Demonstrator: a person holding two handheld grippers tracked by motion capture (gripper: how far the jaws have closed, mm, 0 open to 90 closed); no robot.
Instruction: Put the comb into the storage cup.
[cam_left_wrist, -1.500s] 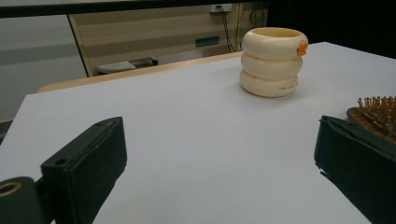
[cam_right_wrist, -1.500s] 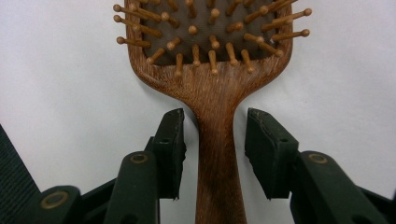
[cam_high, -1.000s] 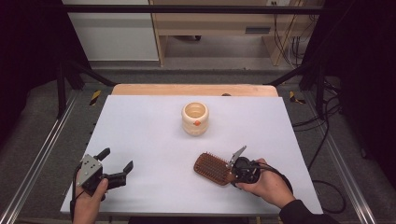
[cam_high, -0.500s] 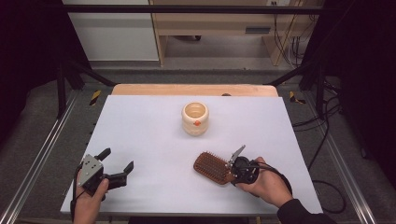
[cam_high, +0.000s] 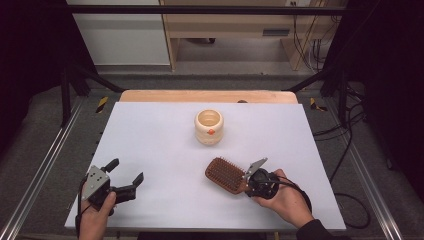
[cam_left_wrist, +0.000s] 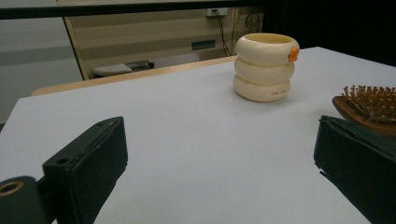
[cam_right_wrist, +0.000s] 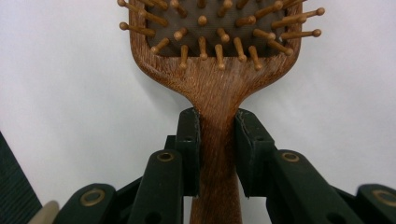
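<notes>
A wooden hairbrush (cam_high: 225, 174) lies bristles up on the white table (cam_high: 160, 145), front right of centre. My right gripper (cam_high: 248, 182) is shut on its handle (cam_right_wrist: 217, 140), both jaws pressed against the wood in the right gripper view (cam_right_wrist: 217, 149). A cream ribbed cup (cam_high: 209, 126) with an orange dot stands upright near the table's middle, and in the left gripper view the cup (cam_left_wrist: 265, 67) is ahead to the right, with the hairbrush (cam_left_wrist: 369, 106) at the right edge. My left gripper (cam_high: 126, 175) stands open at the front left, nothing between its jaws (cam_left_wrist: 219, 163).
A wooden strip (cam_high: 207, 96) borders the table's far edge. Metal rails (cam_high: 40, 170) run along both sides. Beyond the table stand a wooden bench (cam_high: 230, 27) and cables (cam_high: 345, 125) on the floor at right.
</notes>
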